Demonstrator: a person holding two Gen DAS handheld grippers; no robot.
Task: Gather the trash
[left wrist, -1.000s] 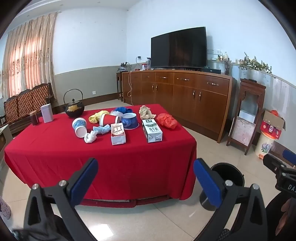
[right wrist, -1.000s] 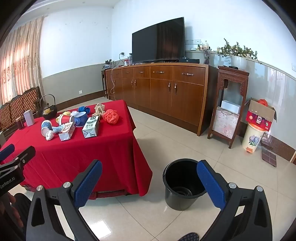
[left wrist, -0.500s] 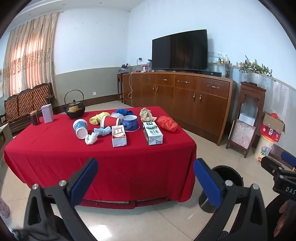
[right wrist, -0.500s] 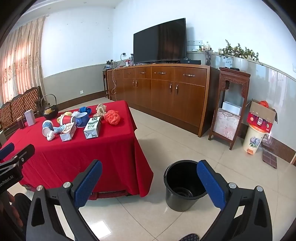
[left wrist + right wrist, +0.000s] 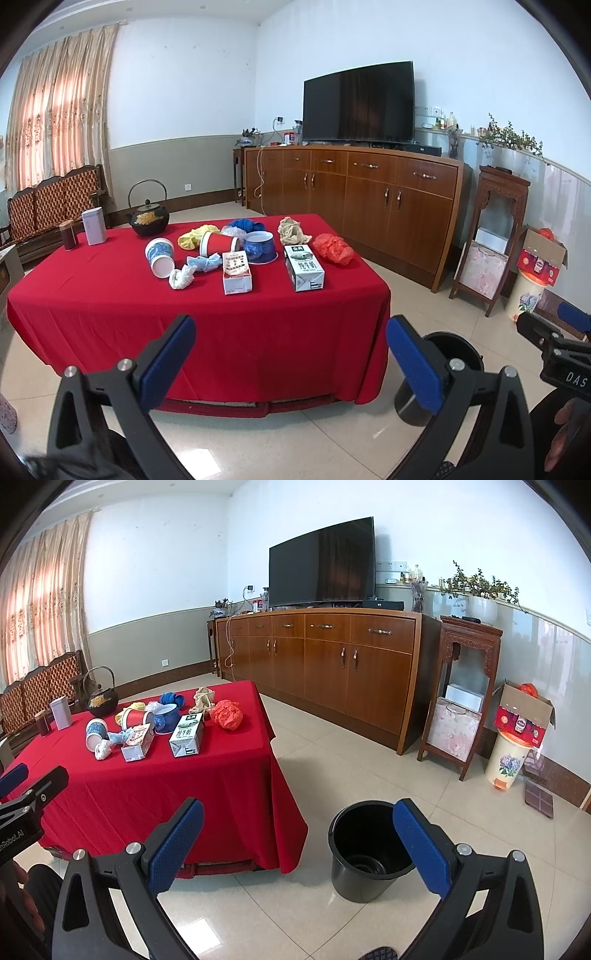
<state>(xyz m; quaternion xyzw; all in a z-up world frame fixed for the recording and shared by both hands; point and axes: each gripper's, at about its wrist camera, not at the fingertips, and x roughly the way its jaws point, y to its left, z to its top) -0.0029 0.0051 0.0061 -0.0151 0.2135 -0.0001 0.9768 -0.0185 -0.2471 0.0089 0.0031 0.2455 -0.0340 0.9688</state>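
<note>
A living room with a tiled floor holds a red-clothed table [image 5: 110, 295]; trash lies clustered on its top: cups [image 5: 159, 254], cartons [image 5: 303, 267], a red bag [image 5: 333, 249]. A black bucket [image 5: 365, 853] stands on the floor near the table's corner. Left gripper [image 5: 291, 354] and right gripper [image 5: 299, 843] hover short of the table, fingers spread, holding nothing.

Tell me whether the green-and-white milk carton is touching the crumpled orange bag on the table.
Apart. In the left wrist view, bare red cloth shows between the milk carton and the orange bag; the right wrist view shows the same gap.
</note>
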